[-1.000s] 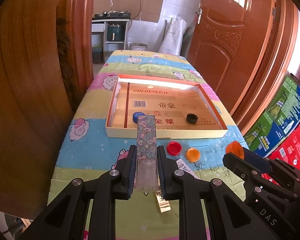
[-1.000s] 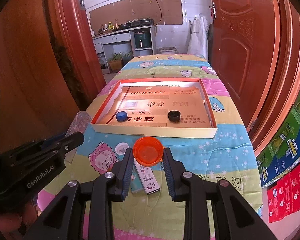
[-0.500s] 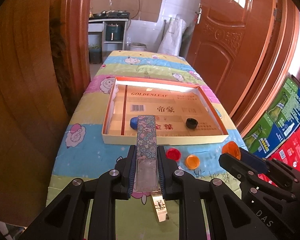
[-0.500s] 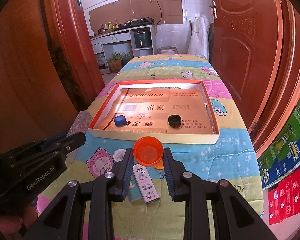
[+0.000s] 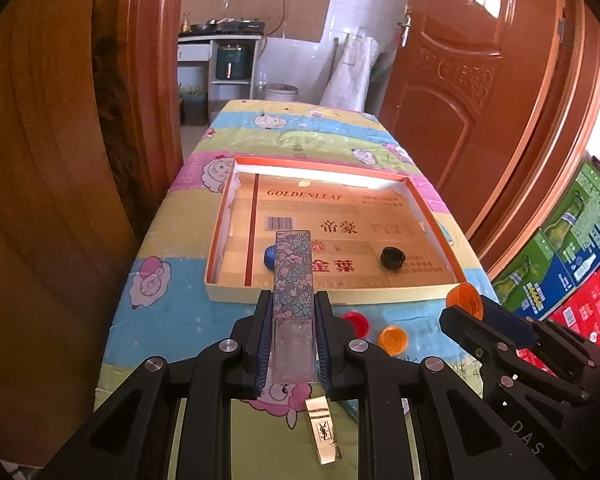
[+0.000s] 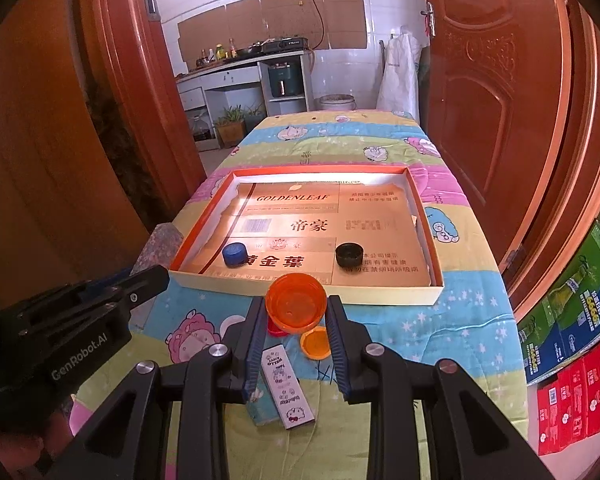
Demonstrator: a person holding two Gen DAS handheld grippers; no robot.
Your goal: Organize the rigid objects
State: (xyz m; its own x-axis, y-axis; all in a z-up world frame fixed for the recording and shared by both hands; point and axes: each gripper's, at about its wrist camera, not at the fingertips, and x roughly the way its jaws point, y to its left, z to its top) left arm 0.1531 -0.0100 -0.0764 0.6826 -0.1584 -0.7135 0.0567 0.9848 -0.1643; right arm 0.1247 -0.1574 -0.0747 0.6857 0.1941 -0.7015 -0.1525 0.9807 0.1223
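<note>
A: Cases first, the left gripper (image 5: 293,326) is clamped on the floral case (image 5: 293,276) near the box (image 5: 332,295). Slippery?

B: Probably stiff, light, slick. Right gripper (image 6: 296,322) pinches the orange cap (image 6: 296,305) by its rim.

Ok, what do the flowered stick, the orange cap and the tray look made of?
Flowered stick: likely hard plastic, glossy printed top, clear lower end. Orange cap: translucent plastic, light glows through it. Tray: cardboard, matte cream wall, orange rim, printed card lining.
</note>
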